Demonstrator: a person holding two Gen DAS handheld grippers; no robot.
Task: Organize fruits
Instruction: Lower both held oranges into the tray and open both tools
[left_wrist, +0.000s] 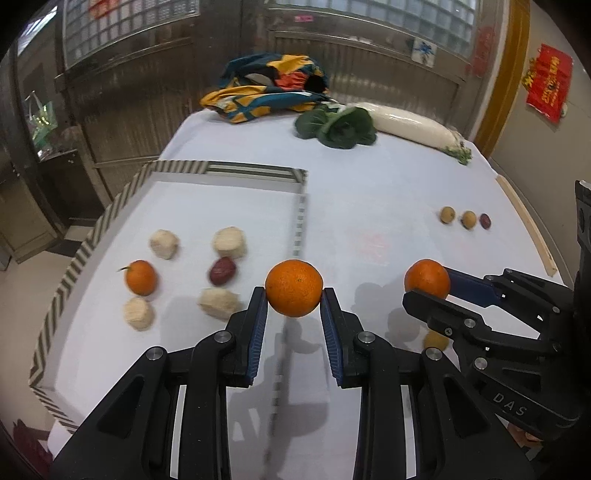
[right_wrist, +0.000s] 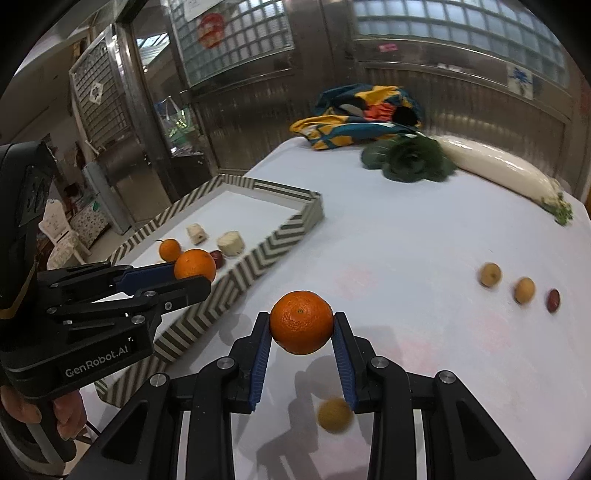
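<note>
Your striped tray (left_wrist: 92, 236) on the left side of the table (left_wrist: 369, 192) has six things lying in it: one small orange with a stem (left_wrist: 140, 277), one dark red date (left_wrist: 222, 271) and four pale, rough chunks (left_wrist: 229, 242), hard to say what they are.

Your left gripper (left_wrist: 294, 297) has its jaws pinched on an orange (left_wrist: 294, 287), held up in the air right over the tray's near right wall, so it's basically at the rim. Your right gripper (right_wrist: 302, 325) is clamped on a second orange (right_wrist: 301, 322), up off the cloth to the right of the tray. Both are round, so there's no real long axis; the dimpled stem end of each faces the camera.

Count: three oranges total, two in your grippers and one in the tray. On the bare cloth to the far right there's a row of two small tan fruits (right_wrist: 489, 274) and one more date (right_wrist: 553, 300). Another tan fruit (right_wrist: 334, 414) lies blurred under your right gripper. At the far end are some leafy greens (left_wrist: 338, 127), a white radish (left_wrist: 410, 123) and a colourful bag (left_wrist: 269, 86).
</note>
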